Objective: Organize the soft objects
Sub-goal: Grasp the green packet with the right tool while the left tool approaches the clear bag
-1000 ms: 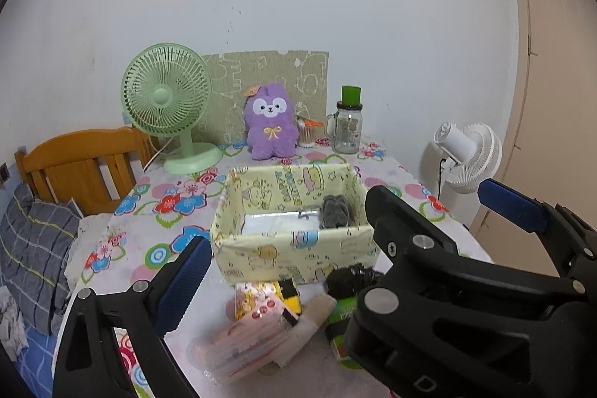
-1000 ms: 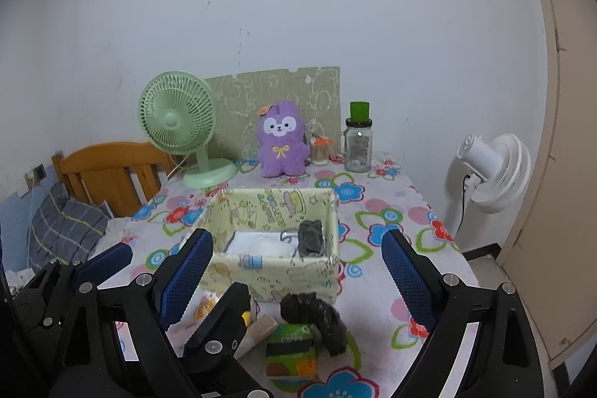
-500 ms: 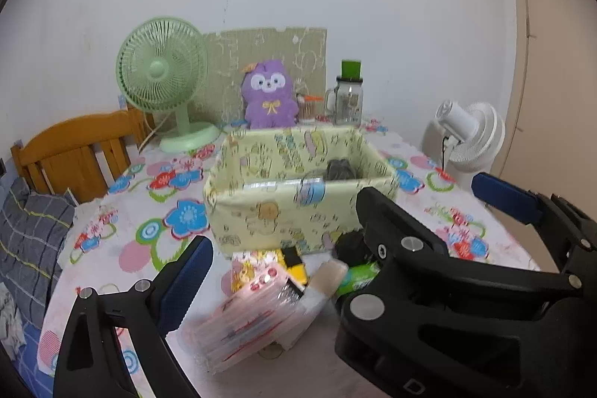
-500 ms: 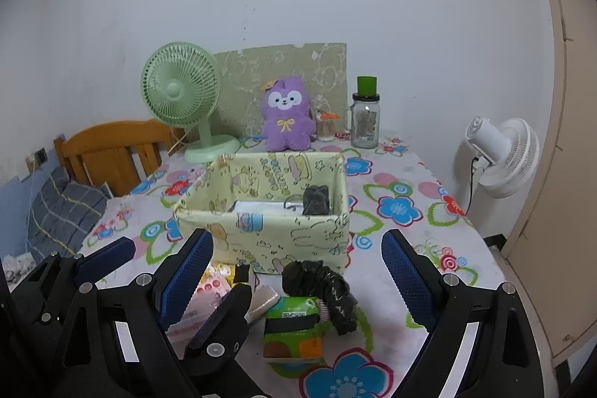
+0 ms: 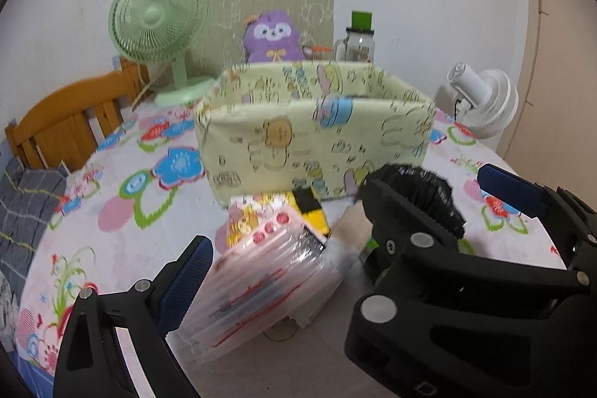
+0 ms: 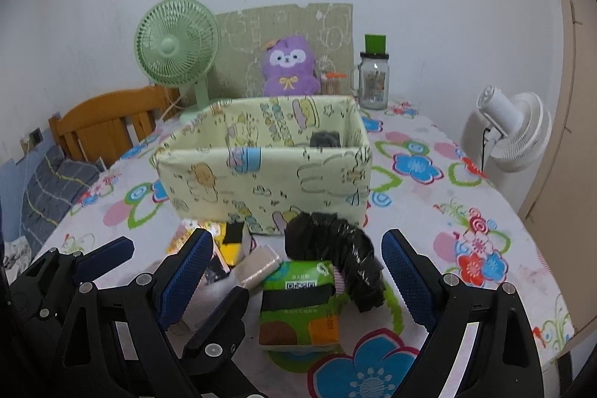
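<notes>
A yellow-green fabric storage box (image 5: pixel 317 133) (image 6: pixel 265 174) stands mid-table with a dark soft item (image 6: pixel 325 139) inside. In front of it lie a pink plastic-wrapped pack (image 5: pixel 268 282), a yellow-black packet (image 5: pixel 311 211) (image 6: pixel 233 243), a beige pack (image 6: pixel 257 265), a green tissue pack (image 6: pixel 298 304) and a black crinkled bag roll (image 6: pixel 335 256) (image 5: pixel 421 189). My left gripper (image 5: pixel 283 271) is open, low over the pink pack. My right gripper (image 6: pixel 296 271) is open, its fingers either side of the green tissue pack and black roll, just above them.
At the back stand a green desk fan (image 6: pixel 175 51), a purple plush (image 6: pixel 289 66), a cardboard sheet (image 6: pixel 283 25) and a glass jar with green lid (image 6: pixel 374 77). A white fan (image 6: pixel 511 129) stands off the right edge. A wooden chair (image 6: pixel 108 125) is at left.
Both grippers have moved down and forward toward the pile in front of the box; the box and items now loom larger. Both stayed open.
</notes>
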A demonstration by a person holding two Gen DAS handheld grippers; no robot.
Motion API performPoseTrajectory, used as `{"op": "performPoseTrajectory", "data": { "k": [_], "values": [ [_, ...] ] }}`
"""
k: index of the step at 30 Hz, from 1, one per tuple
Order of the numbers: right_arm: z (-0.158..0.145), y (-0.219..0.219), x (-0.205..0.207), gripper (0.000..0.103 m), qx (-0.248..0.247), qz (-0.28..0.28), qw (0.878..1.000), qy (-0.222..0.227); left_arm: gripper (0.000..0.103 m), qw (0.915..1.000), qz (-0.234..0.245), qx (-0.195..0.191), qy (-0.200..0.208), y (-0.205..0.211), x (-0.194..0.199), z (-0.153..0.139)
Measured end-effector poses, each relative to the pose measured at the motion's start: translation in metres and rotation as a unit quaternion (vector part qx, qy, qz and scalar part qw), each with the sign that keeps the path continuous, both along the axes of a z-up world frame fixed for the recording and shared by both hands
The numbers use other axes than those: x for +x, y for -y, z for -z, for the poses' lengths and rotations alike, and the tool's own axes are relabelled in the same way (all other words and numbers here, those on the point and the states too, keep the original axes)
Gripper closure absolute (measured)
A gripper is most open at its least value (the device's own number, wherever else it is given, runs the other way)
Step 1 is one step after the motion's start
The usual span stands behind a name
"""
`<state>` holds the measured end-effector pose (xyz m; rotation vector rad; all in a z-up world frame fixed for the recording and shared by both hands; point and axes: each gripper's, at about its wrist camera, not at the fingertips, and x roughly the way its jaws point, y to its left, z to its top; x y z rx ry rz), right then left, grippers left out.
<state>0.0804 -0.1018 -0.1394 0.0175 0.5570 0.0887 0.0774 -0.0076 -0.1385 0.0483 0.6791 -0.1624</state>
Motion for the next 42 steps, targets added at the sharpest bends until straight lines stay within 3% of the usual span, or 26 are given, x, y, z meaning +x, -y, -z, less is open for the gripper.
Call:
{"op": "performPoseTrajectory", "data": {
  "k": [5, 11, 20, 22, 25, 34, 42],
  "values": [
    [0.012, -0.005, 0.006, 0.009, 0.001, -0.008, 1.0, -0.017, 0.005, 0.9999, -0.011, -0.003, -0.013, -0.007, 0.005, 0.012],
    [0.023, -0.011, 0.013, 0.009, -0.005, -0.01, 0.999, -0.034, 0.018, 0.9991, -0.019, -0.004, -0.037, -0.017, 0.012, 0.024],
    [0.025, -0.01, 0.021, 0.009, 0.0, -0.001, 0.999, -0.039, 0.047, 0.9995, -0.001, -0.014, -0.027, -0.017, 0.012, 0.019],
    [0.025, -0.009, 0.022, 0.009, 0.001, 0.004, 0.999, -0.038, 0.057, 0.9995, 0.0, -0.018, -0.025, -0.017, 0.011, 0.018],
    [0.024, -0.006, 0.021, 0.009, 0.004, 0.006, 0.999, -0.038, 0.064, 0.9995, -0.002, -0.023, -0.022, -0.015, 0.008, 0.017],
    [0.025, 0.001, 0.014, 0.009, 0.004, 0.007, 0.999, -0.039, 0.077, 0.9996, -0.003, -0.022, -0.019, -0.004, -0.002, 0.016],
    [0.037, 0.009, 0.019, 0.009, 0.007, 0.01, 0.998, -0.067, 0.078, 0.9997, -0.015, -0.009, -0.015, 0.005, -0.004, 0.022]
  ]
}}
